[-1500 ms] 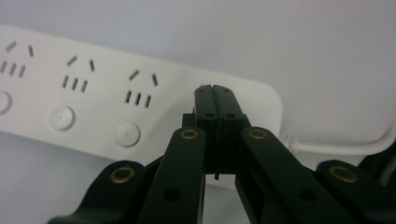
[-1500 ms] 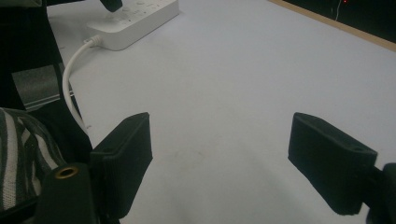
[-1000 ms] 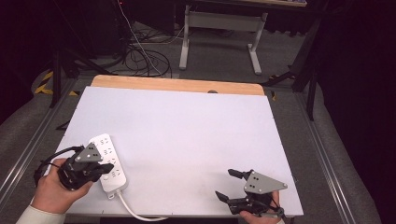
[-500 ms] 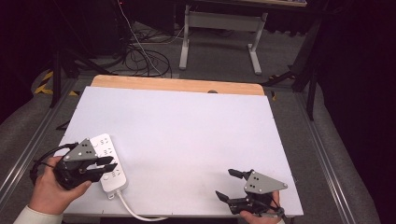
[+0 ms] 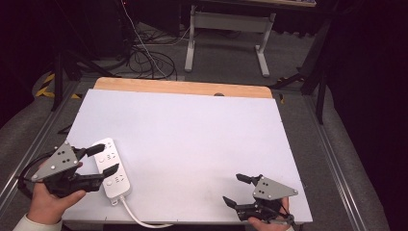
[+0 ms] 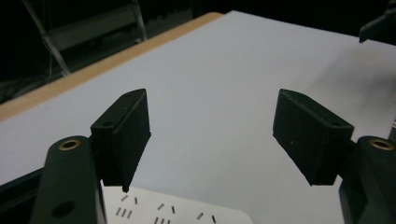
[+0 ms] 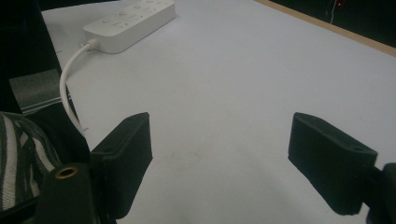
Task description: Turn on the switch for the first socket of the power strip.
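**At the table's near-left corner: power strip released**

Left gripper [image 5: 102, 159], jaws just opened, straddles the white power strip [image 5: 112, 168] without pressing it. Right gripper [image 5: 239, 189] rests apart, idle, well away. Next move probably calls for lifting clear.

The long white plastic power strip [image 5: 111, 169] is partly covered in the high view by the open black jaws of the left gripper [image 5: 102, 159]; in the left gripper view it is cut off by the lower edge, so only a rounded corner with small dark slots shows. Its thin white cord [image 5: 139, 219] runs off the table's near edge and out of the high view. In the right gripper view, a striped grey fabric [image 7: 18, 154] at lower left is cropped and unidentifiable. The socket markings are too small to read.
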`<state>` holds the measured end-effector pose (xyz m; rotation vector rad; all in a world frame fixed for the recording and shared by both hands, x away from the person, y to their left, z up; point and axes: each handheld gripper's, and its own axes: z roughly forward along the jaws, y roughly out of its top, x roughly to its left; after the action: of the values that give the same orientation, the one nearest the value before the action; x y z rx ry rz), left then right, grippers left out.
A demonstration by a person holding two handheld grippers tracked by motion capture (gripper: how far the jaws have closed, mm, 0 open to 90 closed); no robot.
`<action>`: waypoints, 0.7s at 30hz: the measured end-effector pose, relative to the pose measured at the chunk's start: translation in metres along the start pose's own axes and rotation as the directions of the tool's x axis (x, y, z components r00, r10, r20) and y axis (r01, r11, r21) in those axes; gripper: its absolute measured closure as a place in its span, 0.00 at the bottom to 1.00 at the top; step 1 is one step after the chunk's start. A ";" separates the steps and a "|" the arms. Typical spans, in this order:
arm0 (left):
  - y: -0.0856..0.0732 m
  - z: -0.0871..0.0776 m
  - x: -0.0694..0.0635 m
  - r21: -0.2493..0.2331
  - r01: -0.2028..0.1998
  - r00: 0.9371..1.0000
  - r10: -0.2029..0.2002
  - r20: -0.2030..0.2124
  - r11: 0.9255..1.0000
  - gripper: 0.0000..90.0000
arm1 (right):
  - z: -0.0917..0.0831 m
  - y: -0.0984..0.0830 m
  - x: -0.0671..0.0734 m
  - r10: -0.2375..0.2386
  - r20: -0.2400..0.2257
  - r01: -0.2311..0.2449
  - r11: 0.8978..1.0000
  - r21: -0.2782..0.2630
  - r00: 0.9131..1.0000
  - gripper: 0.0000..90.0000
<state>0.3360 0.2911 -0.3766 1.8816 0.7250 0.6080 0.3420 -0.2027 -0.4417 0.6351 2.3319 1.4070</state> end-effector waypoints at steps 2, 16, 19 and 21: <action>-0.004 -0.002 0.000 -0.029 -0.012 1.000 0.011 -0.022 0.999 0.31 | 0.000 0.000 -0.001 -0.001 -0.002 0.001 1.000 -0.004 1.000 0.25; -0.042 -0.006 0.005 -0.040 -0.008 1.000 0.007 -0.030 0.999 0.22 | -0.002 -0.001 -0.003 0.012 -0.005 -0.012 1.000 -0.017 1.000 0.25; -0.047 -0.006 0.006 -0.023 -0.010 1.000 0.009 -0.028 1.000 0.21 | -0.002 -0.001 -0.003 0.012 -0.005 -0.012 1.000 -0.017 1.000 0.25; -0.052 -0.005 0.008 -0.008 -0.003 1.000 0.002 -0.022 1.000 0.21 | -0.002 -0.001 -0.003 0.011 -0.005 -0.011 1.000 -0.017 1.000 0.25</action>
<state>0.3267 0.3168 -0.4217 1.8709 0.7332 0.6332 0.3436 -0.2061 -0.4421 0.6417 2.3212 1.4329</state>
